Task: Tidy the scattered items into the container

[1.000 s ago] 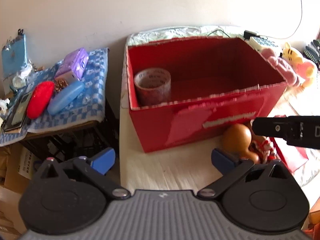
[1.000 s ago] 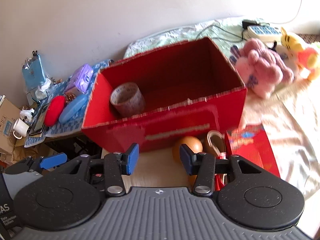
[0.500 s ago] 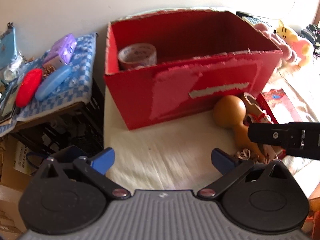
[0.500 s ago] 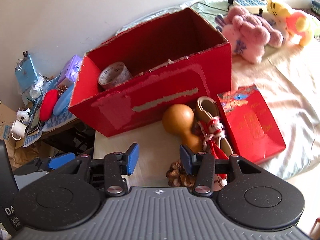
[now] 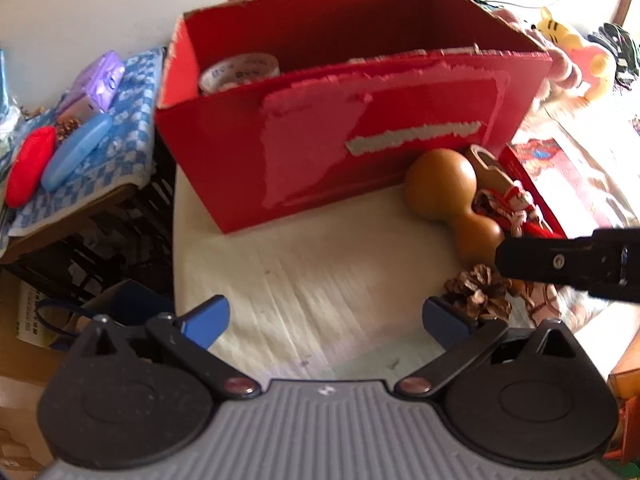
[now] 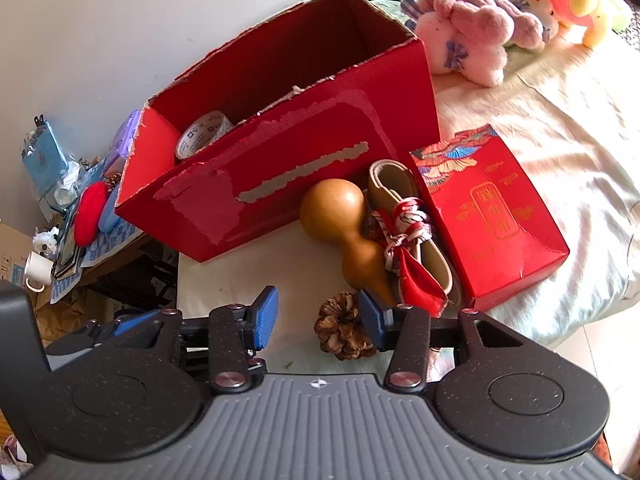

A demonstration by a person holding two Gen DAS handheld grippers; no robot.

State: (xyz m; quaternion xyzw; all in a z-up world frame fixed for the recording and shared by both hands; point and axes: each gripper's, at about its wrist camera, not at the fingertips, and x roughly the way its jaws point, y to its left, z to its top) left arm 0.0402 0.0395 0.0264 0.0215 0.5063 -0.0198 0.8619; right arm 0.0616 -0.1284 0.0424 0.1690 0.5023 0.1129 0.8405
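A large open red cardboard box [image 5: 360, 128] [image 6: 288, 176] stands on the table with a tape roll [image 5: 240, 72] [image 6: 204, 132] inside at its left end. In front of it lie a brown gourd [image 5: 444, 196] [image 6: 340, 220], a beige slipper tied with a red-and-white ribbon [image 6: 404, 220], a pine cone [image 5: 478, 292] [image 6: 344, 328] and a small red gift box [image 6: 492, 216]. My left gripper [image 5: 326, 318] is open and empty above the table front. My right gripper [image 6: 316, 312] is open, low over the table, with the pine cone between its fingers near the right one.
Plush toys [image 6: 480, 36] lie on the bed sheet at the back right. A side table with a blue checked cloth [image 5: 120, 120] at the left holds a red case [image 5: 30, 164], a blue case [image 5: 76, 150] and a purple pack [image 5: 98, 80]. The table's left edge drops off.
Both grippers have drawn back and lowered from the red box toward the table front. The pine cone has come into view and now sits between the right gripper's fingers.
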